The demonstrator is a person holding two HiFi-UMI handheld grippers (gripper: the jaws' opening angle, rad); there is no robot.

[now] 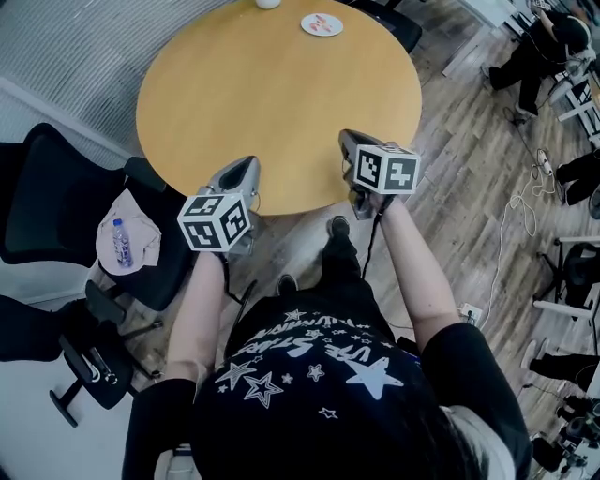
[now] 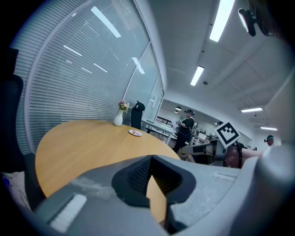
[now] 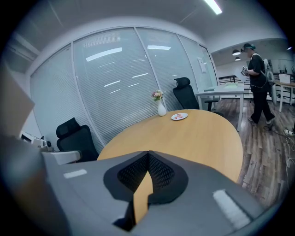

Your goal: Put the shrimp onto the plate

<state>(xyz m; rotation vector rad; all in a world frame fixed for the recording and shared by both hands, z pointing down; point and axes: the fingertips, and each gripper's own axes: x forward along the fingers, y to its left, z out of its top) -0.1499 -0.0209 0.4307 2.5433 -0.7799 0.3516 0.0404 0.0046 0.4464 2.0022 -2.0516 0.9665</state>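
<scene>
With nothing in reach, the left gripper [image 1: 249, 164] and right gripper [image 1: 347, 139] hung closed and empty; the plate [image 1: 322, 31], perhaps bearing shrimp [image 1: 320, 22], lay far ahead.

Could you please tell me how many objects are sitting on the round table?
2: a small plate holding something reddish, near the far edge, and a white vase beside it at that same edge. Nothing seems hidden.

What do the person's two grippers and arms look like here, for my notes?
Both the left gripper and right gripper are grey wedge-shaped bodies with black ribbed pads, each carrying a white cube with black square markers. A dark cable trails from each. The person wears a black short-sleeved shirt printed with white stars.
</scene>
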